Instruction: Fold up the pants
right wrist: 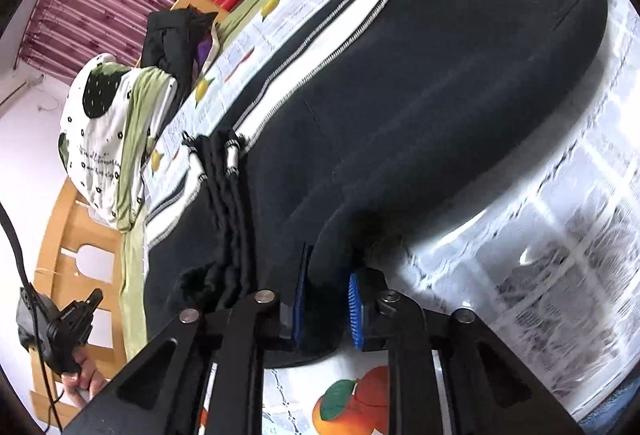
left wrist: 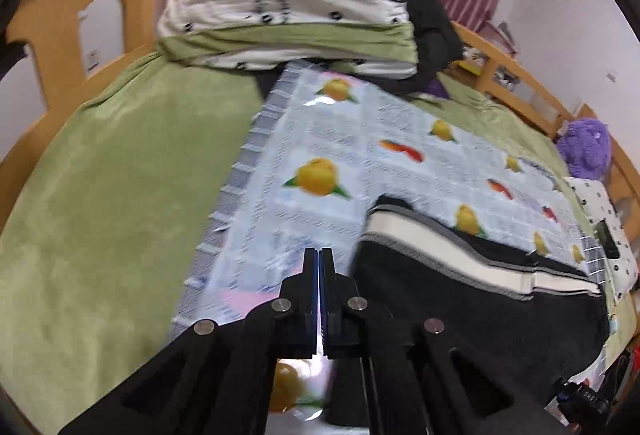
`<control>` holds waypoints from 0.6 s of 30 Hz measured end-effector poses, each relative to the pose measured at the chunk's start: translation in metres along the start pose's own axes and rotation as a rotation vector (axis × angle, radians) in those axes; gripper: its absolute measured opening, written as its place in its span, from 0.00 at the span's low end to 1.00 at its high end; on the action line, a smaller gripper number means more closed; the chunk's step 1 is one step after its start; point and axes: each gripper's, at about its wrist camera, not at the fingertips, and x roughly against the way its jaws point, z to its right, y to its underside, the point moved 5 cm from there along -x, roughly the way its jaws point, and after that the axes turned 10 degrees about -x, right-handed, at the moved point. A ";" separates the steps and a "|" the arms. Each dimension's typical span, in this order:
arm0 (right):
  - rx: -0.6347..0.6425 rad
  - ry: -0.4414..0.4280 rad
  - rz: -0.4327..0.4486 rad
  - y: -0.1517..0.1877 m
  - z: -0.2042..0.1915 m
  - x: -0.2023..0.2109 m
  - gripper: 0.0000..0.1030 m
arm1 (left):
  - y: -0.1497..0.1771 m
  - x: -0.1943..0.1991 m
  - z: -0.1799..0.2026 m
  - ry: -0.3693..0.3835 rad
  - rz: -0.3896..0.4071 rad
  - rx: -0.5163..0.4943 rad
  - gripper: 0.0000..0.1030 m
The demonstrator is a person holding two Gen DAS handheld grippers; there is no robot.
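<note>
Over the fruit-print cloth on the bed, the left claw sits pressed together, empty, black pants just beside it; from the right wrist, the right claw is clamped on a pants fold

The pants run off the right wrist view's top edge; motion blurs the fruit-print cloth.
</note>
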 end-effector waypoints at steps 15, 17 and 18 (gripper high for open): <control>0.113 0.038 -0.004 -0.022 0.045 0.057 0.39 | 0.085 -0.036 0.052 0.188 -0.177 -0.033 0.36; 0.183 0.050 -0.006 -0.013 0.030 0.058 0.39 | 0.085 -0.031 0.054 0.201 -0.175 -0.036 0.37; 0.240 0.054 0.000 -0.007 0.015 0.057 0.39 | 0.084 -0.029 0.053 0.204 -0.173 -0.032 0.39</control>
